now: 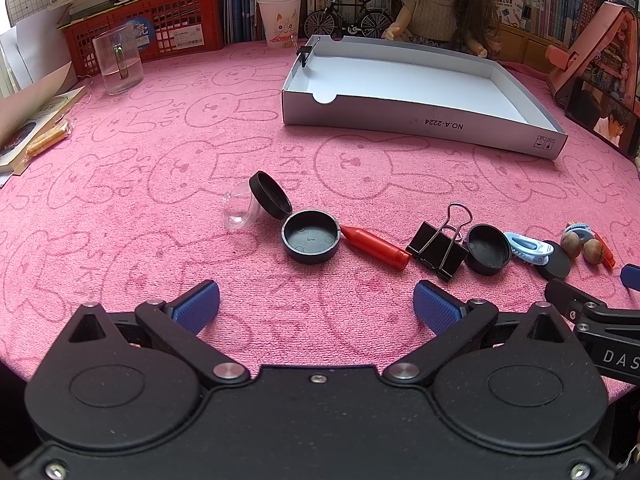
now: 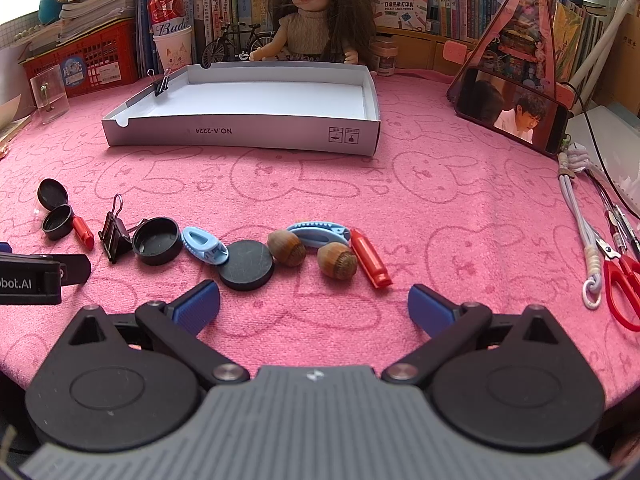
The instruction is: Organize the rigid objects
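Observation:
A row of small items lies on the pink cloth. In the left wrist view: a clear dome (image 1: 240,212), black caps (image 1: 311,240), a red crayon (image 1: 376,246), a black binder clip (image 1: 438,248). My left gripper (image 1: 316,304) stands open just short of them, holding nothing. In the right wrist view: a black disc (image 2: 246,265), two acorns (image 2: 337,260), blue clips (image 2: 318,233), a red whistle (image 2: 370,258). My right gripper (image 2: 314,304) is open and holds nothing, just short of the acorns. A white tray (image 2: 240,130) sits beyond, bare but for a binder clip (image 2: 162,85) on its wall.
A doll (image 2: 316,12), books and a red crate (image 1: 152,24) line the back. A glass (image 1: 118,60) stands at the left. A phone (image 2: 516,114), cable (image 2: 580,216) and red scissors (image 2: 624,284) lie at the right.

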A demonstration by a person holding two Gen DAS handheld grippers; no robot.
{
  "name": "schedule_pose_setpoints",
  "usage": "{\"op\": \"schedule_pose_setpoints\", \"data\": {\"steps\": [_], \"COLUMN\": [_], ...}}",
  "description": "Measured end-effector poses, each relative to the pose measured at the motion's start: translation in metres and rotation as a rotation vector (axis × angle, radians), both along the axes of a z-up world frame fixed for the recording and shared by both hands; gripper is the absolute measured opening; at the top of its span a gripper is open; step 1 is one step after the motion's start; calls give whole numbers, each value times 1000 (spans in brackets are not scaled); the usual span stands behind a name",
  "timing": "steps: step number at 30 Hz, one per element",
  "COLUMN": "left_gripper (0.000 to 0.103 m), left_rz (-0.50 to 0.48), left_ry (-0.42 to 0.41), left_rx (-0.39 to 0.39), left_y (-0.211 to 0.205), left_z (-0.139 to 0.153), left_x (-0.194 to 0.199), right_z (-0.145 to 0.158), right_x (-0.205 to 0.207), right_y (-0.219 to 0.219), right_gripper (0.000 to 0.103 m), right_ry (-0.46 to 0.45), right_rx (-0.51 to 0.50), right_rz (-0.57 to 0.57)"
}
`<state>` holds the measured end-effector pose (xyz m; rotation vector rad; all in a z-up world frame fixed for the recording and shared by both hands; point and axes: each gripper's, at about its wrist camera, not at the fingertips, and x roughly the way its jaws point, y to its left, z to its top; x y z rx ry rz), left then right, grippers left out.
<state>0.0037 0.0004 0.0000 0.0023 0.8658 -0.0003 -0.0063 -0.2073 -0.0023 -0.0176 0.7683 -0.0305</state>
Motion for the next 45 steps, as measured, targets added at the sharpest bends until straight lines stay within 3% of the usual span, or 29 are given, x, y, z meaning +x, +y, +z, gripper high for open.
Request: {"op": "schedule_pose_setpoints", "data": {"steps": [31,45], "left_gripper": [103,103], "left_rz": [-5,-37], "left_ry": [-11,-70], "left_rx": [2,2], "left_y": [0,12], "left_z": [1,-2], "left_x": [-2,-6], "right_z": [-4,-5], "right_x": [0,-10], "right_y": [-1,-5], "right_gripper": [103,103], "right_ry": [-2,-80], "right_rx": [0,3], "right_rz": [-1,36]}}
